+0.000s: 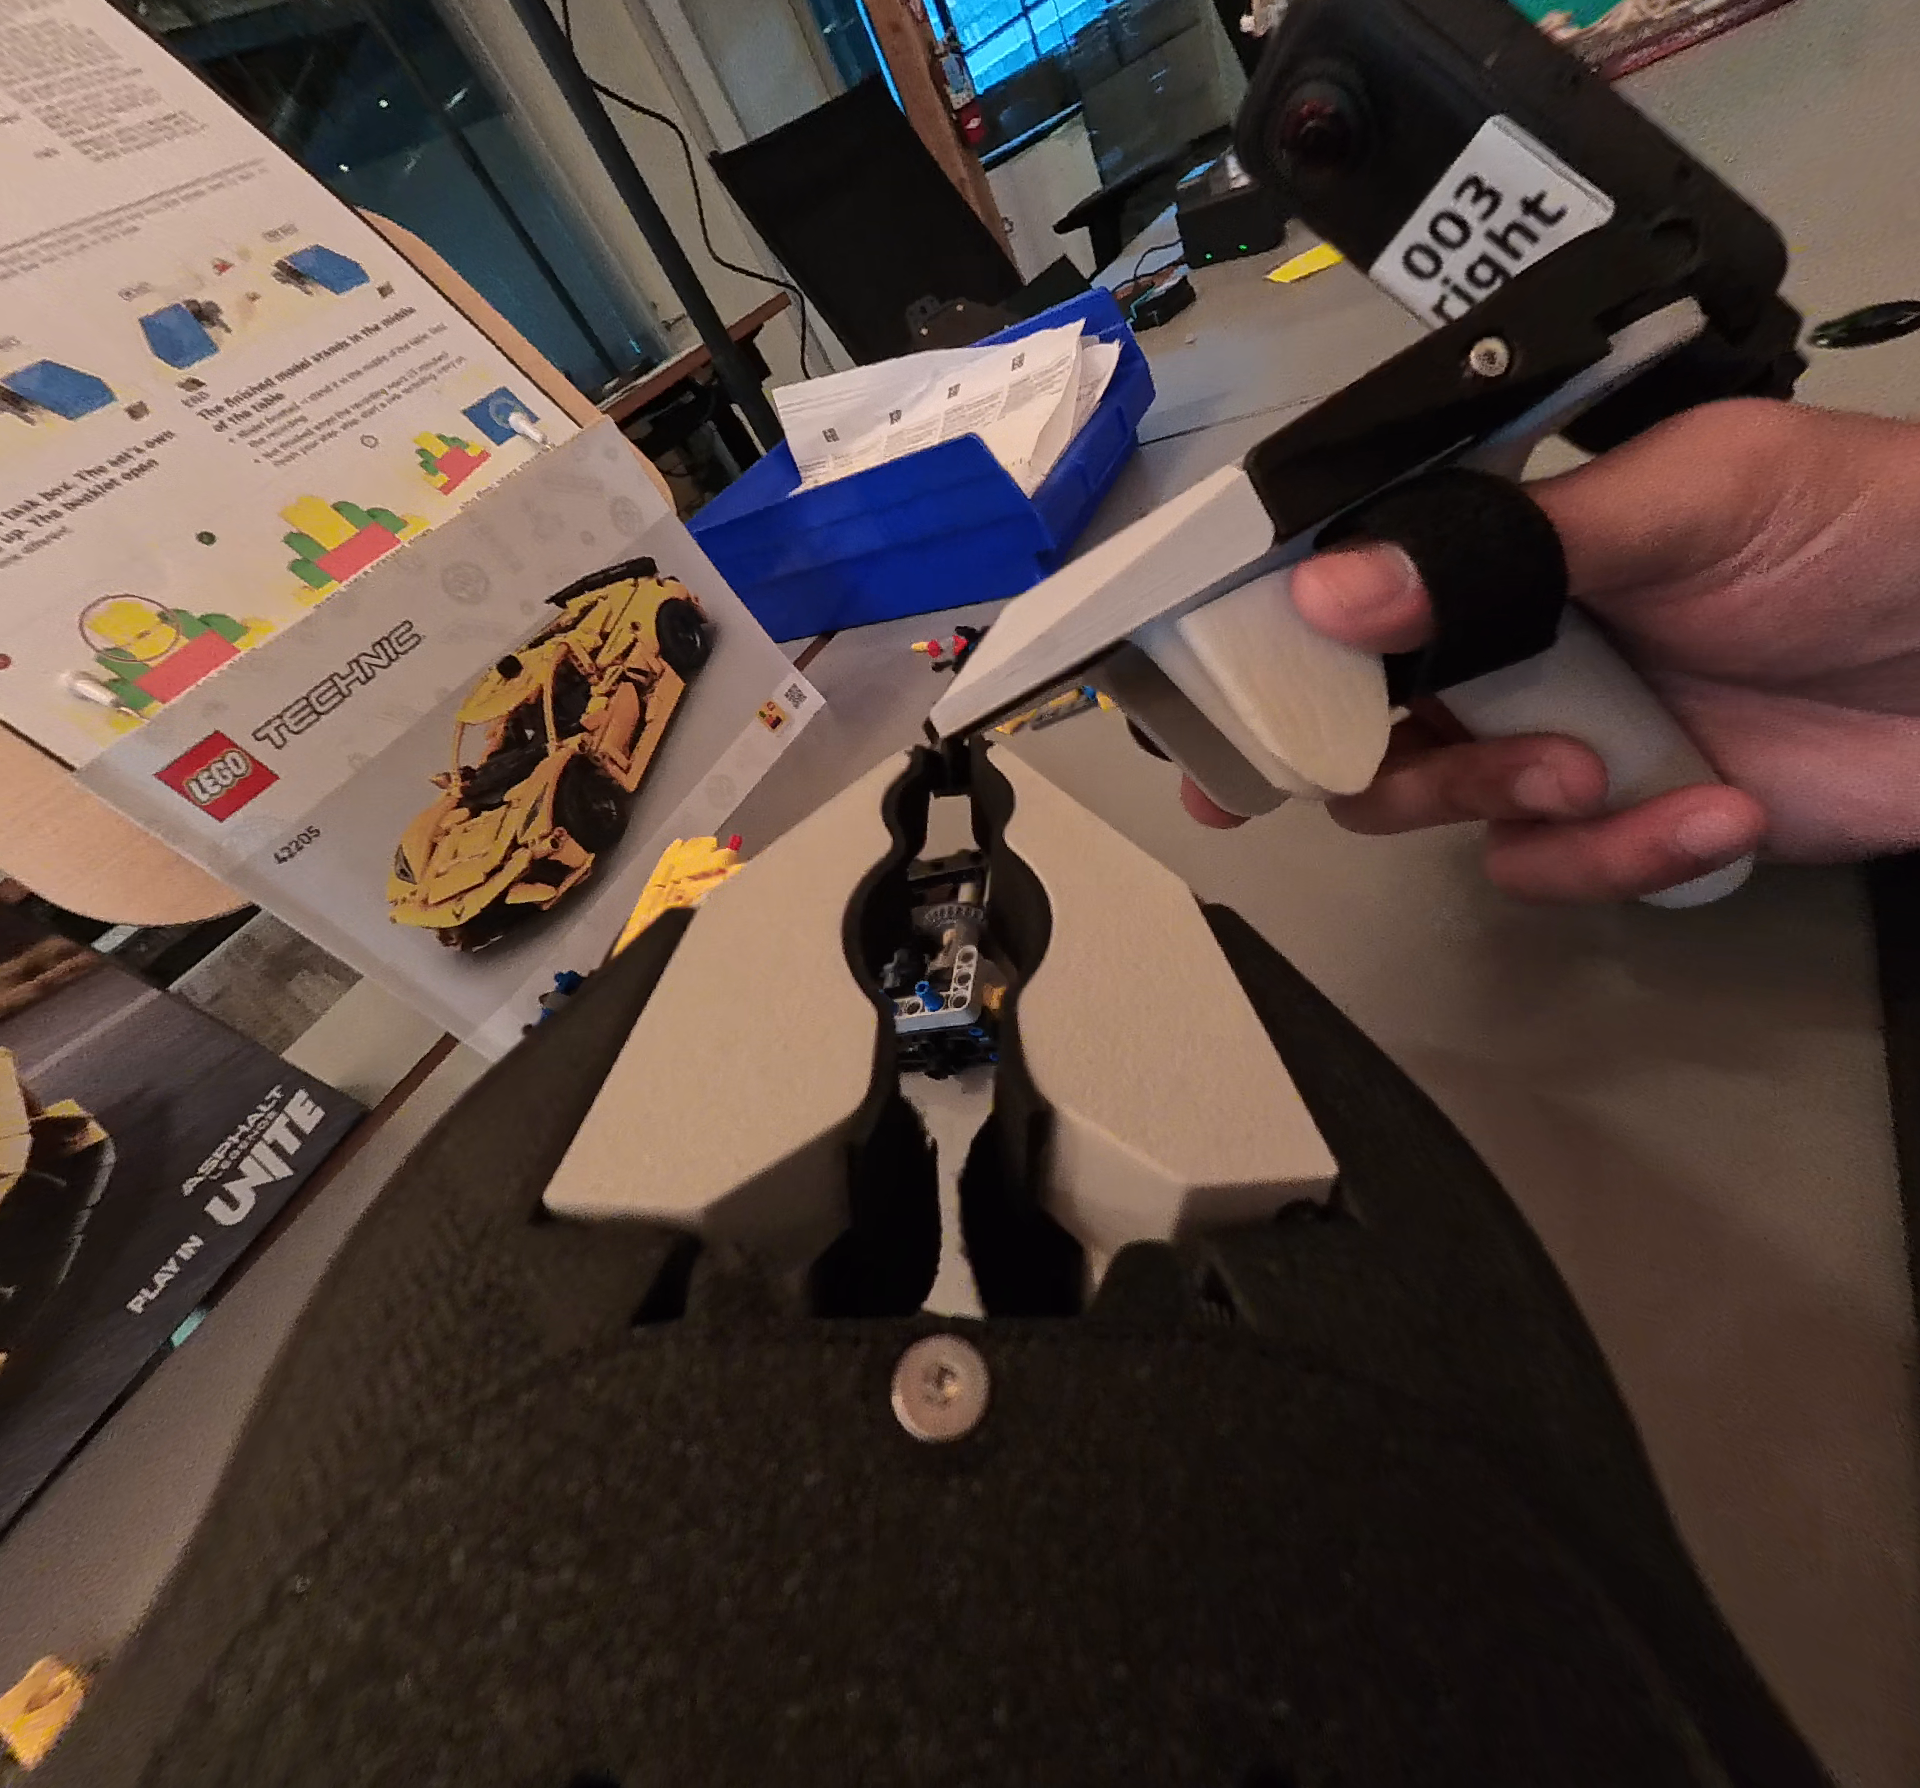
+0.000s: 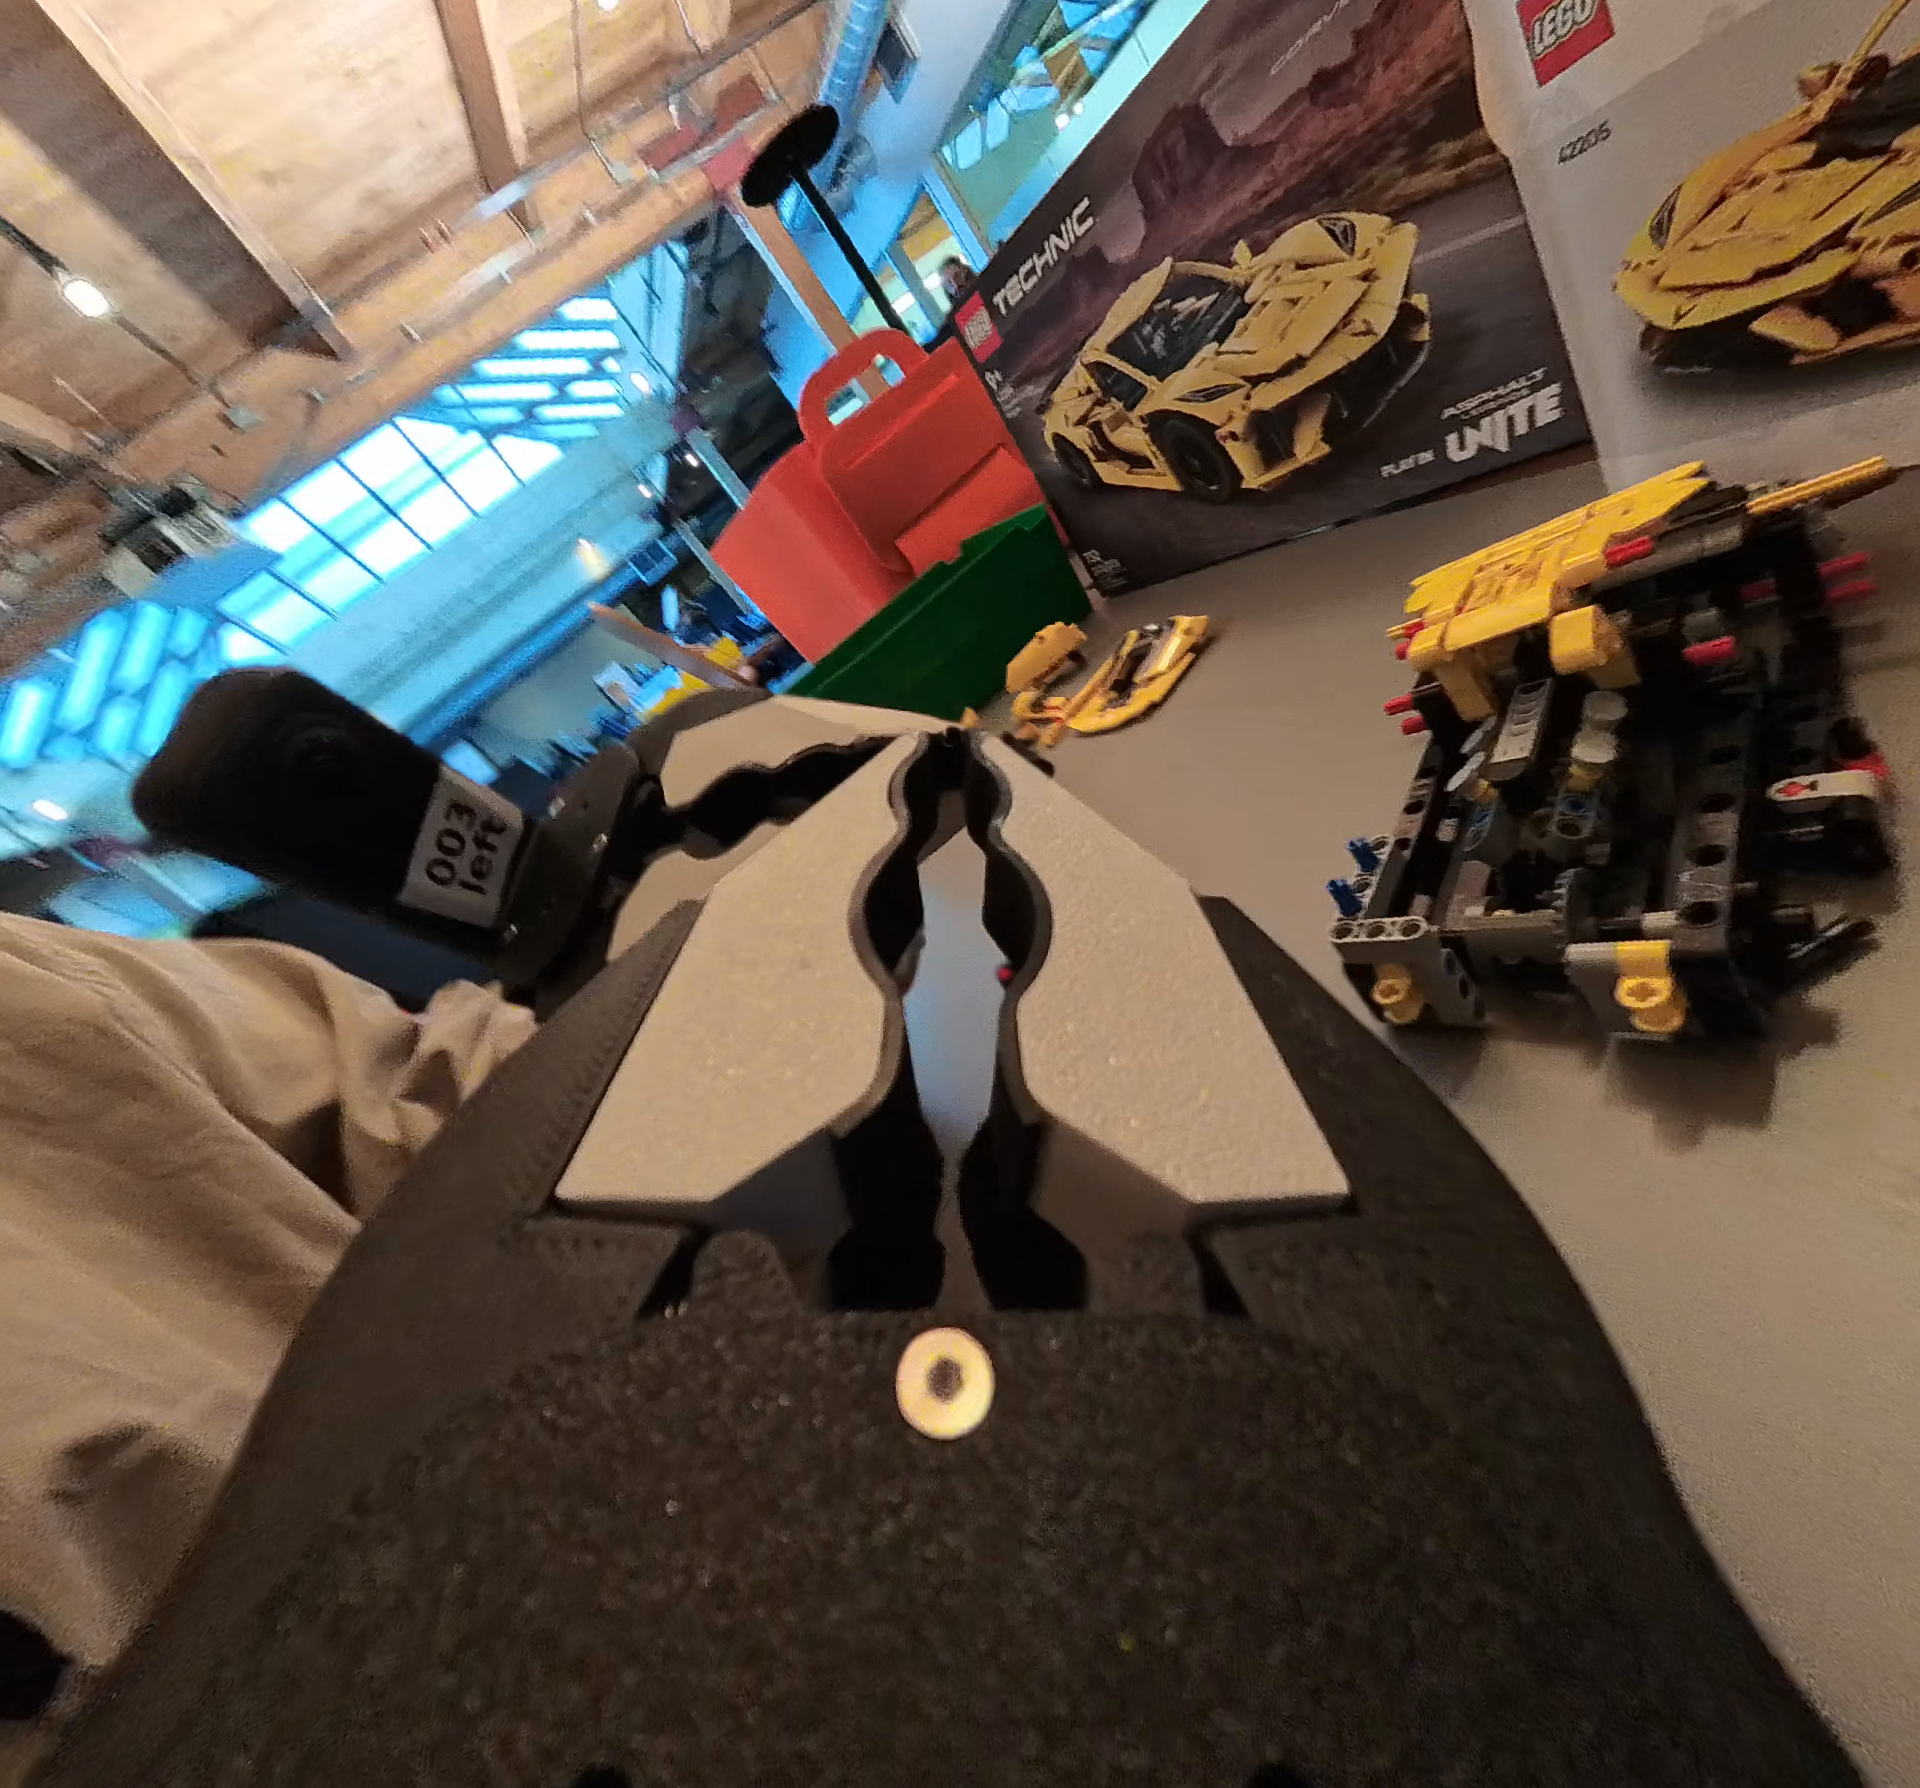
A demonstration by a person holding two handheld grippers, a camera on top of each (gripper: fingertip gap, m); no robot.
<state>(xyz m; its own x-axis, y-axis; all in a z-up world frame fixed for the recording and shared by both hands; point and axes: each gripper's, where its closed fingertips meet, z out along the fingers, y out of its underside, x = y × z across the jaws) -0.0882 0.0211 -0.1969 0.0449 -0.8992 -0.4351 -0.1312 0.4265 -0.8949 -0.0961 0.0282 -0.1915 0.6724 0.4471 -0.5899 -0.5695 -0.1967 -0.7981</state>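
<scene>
My left gripper (image 1: 943, 764) and my right gripper (image 2: 951, 743) meet tip to tip above the grey table. Both have their jaws nearly closed on a tiny black piece (image 1: 941, 780) pinched at the tips; it is too small to tell its shape. The right gripper (image 1: 940, 732) comes in from the right in a hand (image 1: 1714, 647). The left gripper (image 2: 920, 732) comes in from the left. A black and yellow brick car chassis (image 2: 1621, 803) lies on the table to the right, and shows through the left jaws' gap (image 1: 940, 980).
A blue bin (image 1: 904, 543) with papers stands behind. An instruction booklet (image 1: 468, 782) leans at the left, by the set's box (image 2: 1278, 304). Loose yellow body panels (image 2: 1112, 673) lie near a green bin (image 2: 956, 626) and a red case (image 2: 883, 491). A beige sleeve (image 2: 208, 1167) is low left. Only a small space, under 4 cm, lies between the two pairs of fingers.
</scene>
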